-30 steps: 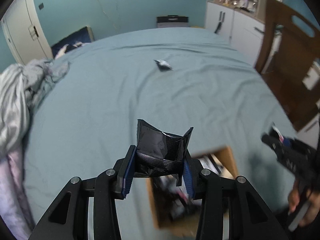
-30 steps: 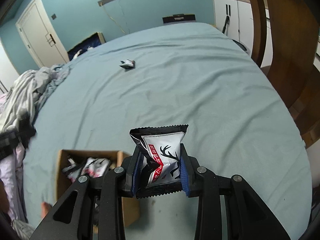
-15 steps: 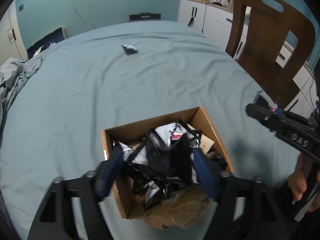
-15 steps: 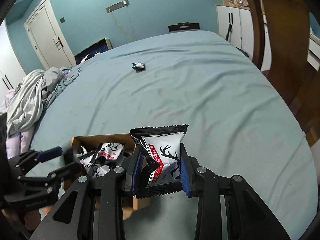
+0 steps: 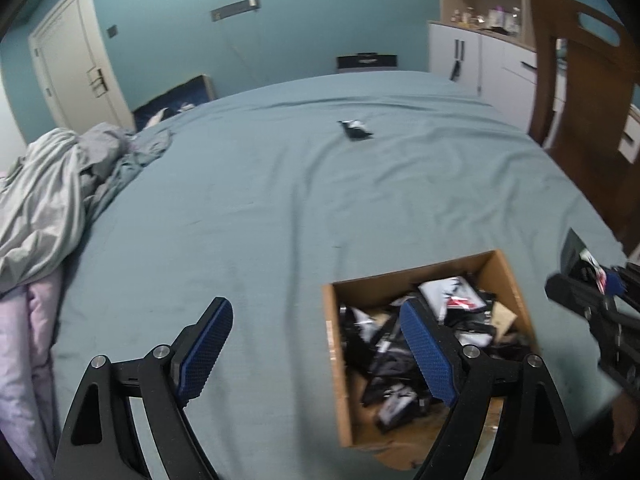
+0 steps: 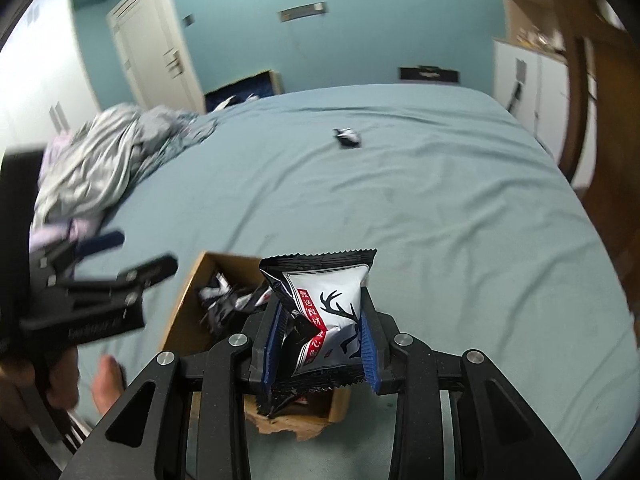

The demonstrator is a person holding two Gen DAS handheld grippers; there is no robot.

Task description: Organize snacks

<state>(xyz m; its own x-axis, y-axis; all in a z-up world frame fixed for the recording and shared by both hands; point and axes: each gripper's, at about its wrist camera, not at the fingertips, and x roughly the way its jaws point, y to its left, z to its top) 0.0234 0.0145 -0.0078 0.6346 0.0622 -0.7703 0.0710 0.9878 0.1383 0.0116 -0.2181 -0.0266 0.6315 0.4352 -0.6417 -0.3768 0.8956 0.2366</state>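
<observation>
Snack packets (image 5: 432,340) are lying heaped in the cardboard box (image 5: 334,364) at the lower right of the left wrist view, on the bed (image 5: 280,208). Left claw (image 5: 316,348) has just been opening and is standing wide with nothing between its pads. Right claw (image 6: 322,344) is gripping a white deer-print packet (image 6: 326,304) above the box, while one loose packet (image 6: 347,137) is lying far up the bed

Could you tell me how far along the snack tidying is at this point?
Mostly done: the cardboard box on the bed already holds a heap of packets. The left tongs have just been opening and stand wide with nothing between them. In hand: the right tongs grip a white deer-print packet above the box. Left: dropping that one in, then fetching the lone packet far up the bed.
</observation>
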